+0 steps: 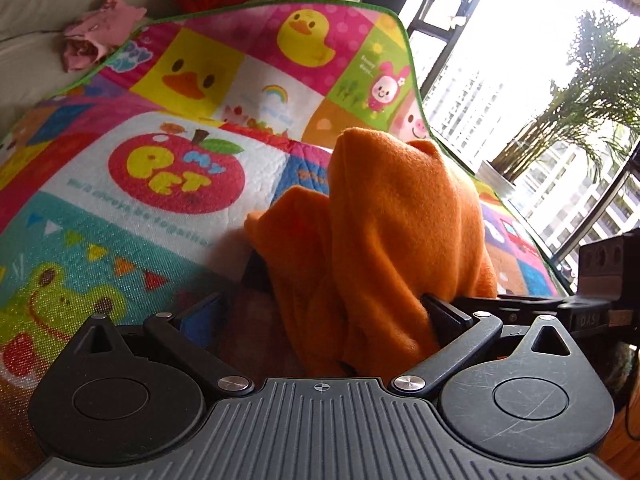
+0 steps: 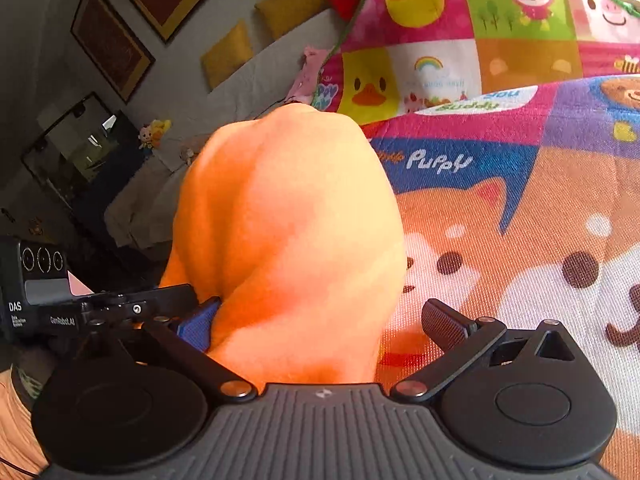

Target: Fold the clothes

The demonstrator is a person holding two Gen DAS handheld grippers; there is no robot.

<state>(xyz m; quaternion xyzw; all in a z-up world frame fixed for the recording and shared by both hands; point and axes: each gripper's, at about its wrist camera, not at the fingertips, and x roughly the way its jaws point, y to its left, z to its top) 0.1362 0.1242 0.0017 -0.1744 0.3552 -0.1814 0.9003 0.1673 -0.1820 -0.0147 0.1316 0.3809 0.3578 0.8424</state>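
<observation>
Both wrist views are filled at centre by an orange fleece garment (image 1: 400, 232), bunched and draped over the tongs rather than spread flat. Below it lies a cartoon-print play mat (image 1: 120, 208), patchwork of ducks, an apple, a frog.

Left tongs (image 1: 320, 316): pads set wide apart, cloth heaped between and over them, mostly toward the right pad. No pinch visible. I read them as open with fabric lying loose across.

Right tongs (image 2: 320, 320): pads likewise wide. The fleece (image 2: 288, 240) rises as a tall hump from the centre of the frame, touching the blue left pad, clear of the right pad. Open, not clamping.

The other gripper's body shows at the right edge of the left view and the left edge of the right view, so the two units sit close side by side.

Upper left of the left view: a pink crumpled garment (image 1: 100, 28) on a pale sofa (image 1: 40, 0), just beside the mat's green edge.

Risks, as judgement:
- No clean edge or corner is visible; closing now could catch several layers and lock in a crooked fold.
- Loose fleece may slide off the open pads if either unit tilts, dropping in a heap.
- Units this close could bump, or grab the same bunch.
- Cloth blocks most of both lenses, so aiming is poor.
</observation>
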